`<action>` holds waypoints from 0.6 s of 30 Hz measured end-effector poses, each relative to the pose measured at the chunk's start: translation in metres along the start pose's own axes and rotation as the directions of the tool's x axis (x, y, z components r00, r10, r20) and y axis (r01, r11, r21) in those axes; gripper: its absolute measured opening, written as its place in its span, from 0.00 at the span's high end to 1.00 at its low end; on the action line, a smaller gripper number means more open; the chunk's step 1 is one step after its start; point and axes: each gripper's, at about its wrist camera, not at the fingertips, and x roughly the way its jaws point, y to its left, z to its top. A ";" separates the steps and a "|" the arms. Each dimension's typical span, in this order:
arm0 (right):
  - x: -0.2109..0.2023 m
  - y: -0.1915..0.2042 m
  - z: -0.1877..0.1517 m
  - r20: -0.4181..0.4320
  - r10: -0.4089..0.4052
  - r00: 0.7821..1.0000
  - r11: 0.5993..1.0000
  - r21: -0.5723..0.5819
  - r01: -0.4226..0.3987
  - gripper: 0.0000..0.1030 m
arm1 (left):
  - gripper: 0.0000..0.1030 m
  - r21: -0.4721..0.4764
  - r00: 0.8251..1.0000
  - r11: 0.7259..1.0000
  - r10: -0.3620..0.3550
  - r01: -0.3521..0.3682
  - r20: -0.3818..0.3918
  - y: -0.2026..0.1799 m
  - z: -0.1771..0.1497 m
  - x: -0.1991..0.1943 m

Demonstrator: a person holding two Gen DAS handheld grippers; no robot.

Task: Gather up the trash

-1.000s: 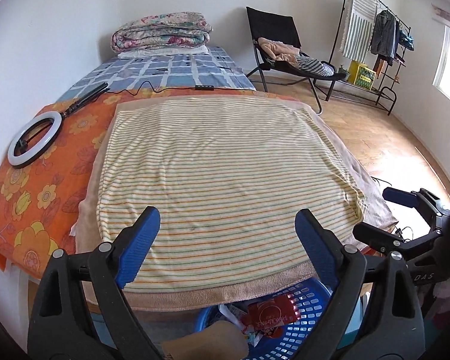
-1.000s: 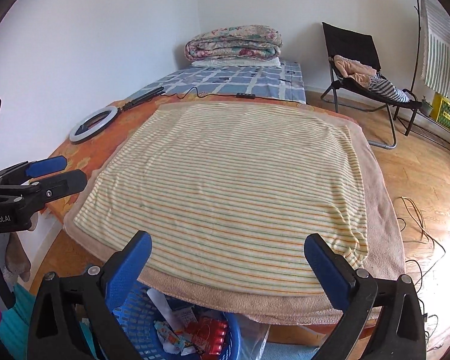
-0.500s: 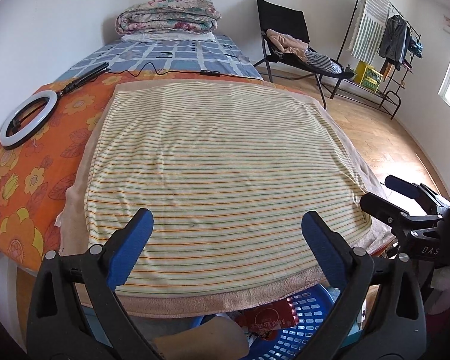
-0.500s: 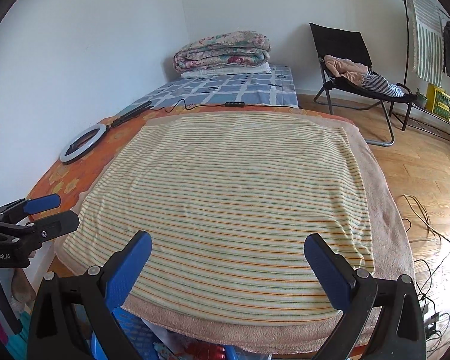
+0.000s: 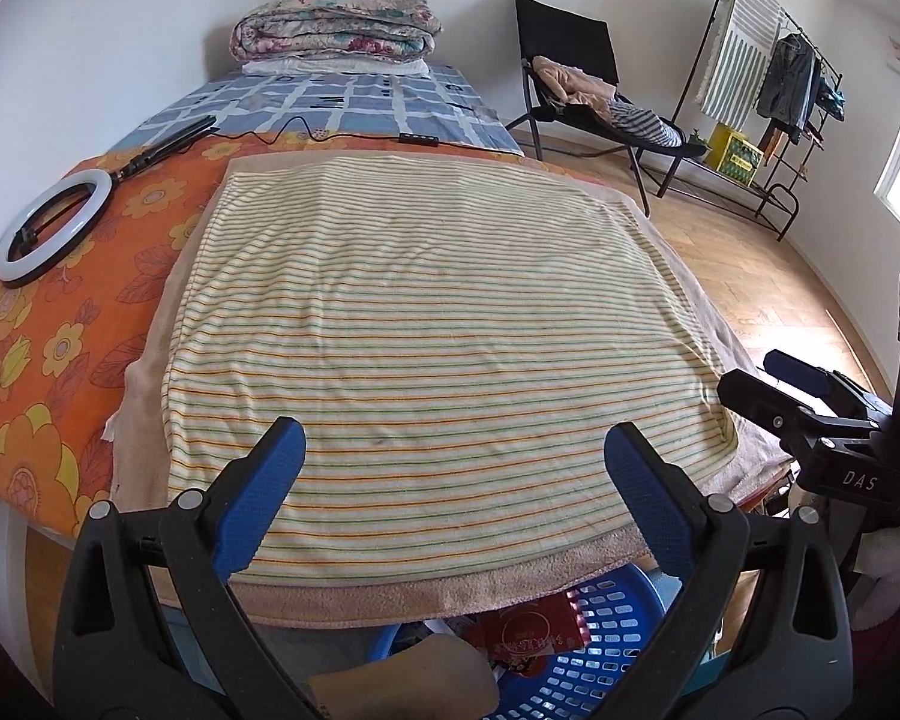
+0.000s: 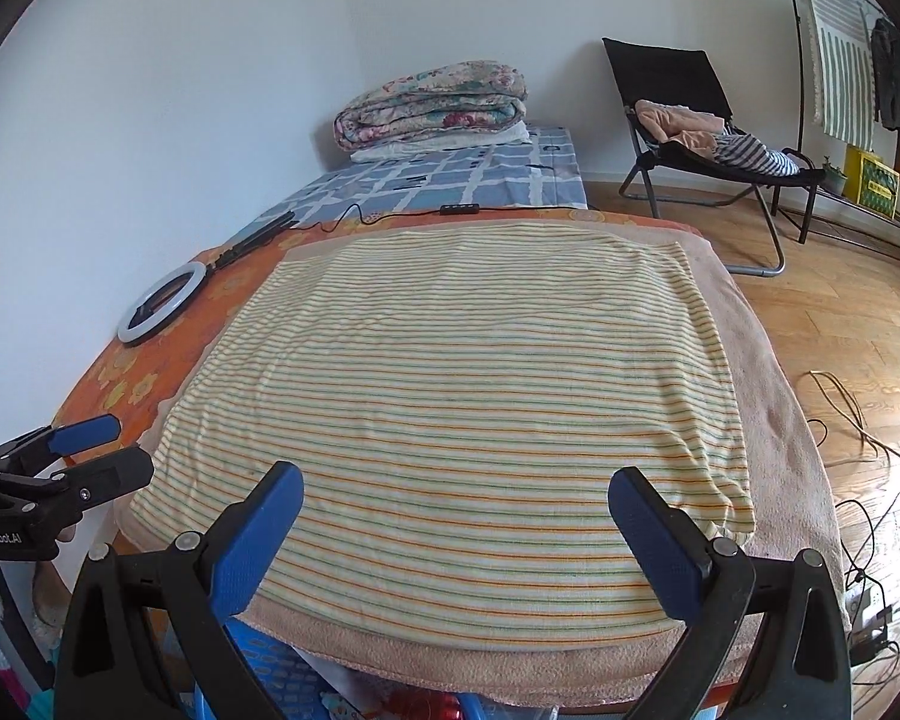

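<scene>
While both claws hang above the near edge of the striped towel (image 5: 438, 324), each has its blue-padded fingers spread wide with nothing between them. The left claw (image 5: 453, 498) appears side-on at the left edge of the right wrist view (image 6: 84, 450), and the right claw (image 6: 456, 531) appears at the right edge of the left wrist view (image 5: 774, 378). Below the towel's near edge, partly hidden under it, sits the blue basket (image 5: 600, 654), with a red wrapper (image 5: 528, 630) and other scraps of trash inside. The towel itself lies flat on a peach blanket (image 6: 774, 420), with no trash on it. Left of the towel, on the orange flowered sheet (image 5: 60, 324), rests a ring light (image 5: 54, 228), its cable running along the towel's far edge. Beyond the towel, a folded quilt (image 5: 336, 24) is stacked on the blue checked sheet (image 5: 342, 102) against the wall. Right of the towel, on the wooden floor, stands a black folding chair (image 5: 576, 72) draped with clothes.
</scene>
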 end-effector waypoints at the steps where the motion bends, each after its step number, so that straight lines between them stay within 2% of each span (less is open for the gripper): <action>1: 0.000 0.000 0.000 0.000 -0.001 1.000 1.000 0.000 0.001 0.00 | 0.01 -0.001 1.000 1.000 -0.001 0.001 0.000 0.000 0.000 0.000; 18: -0.002 -0.003 0.001 0.011 -0.009 1.000 1.000 0.009 0.009 0.00 | 0.01 -0.002 1.000 1.000 -0.003 0.003 0.000 0.000 0.000 0.000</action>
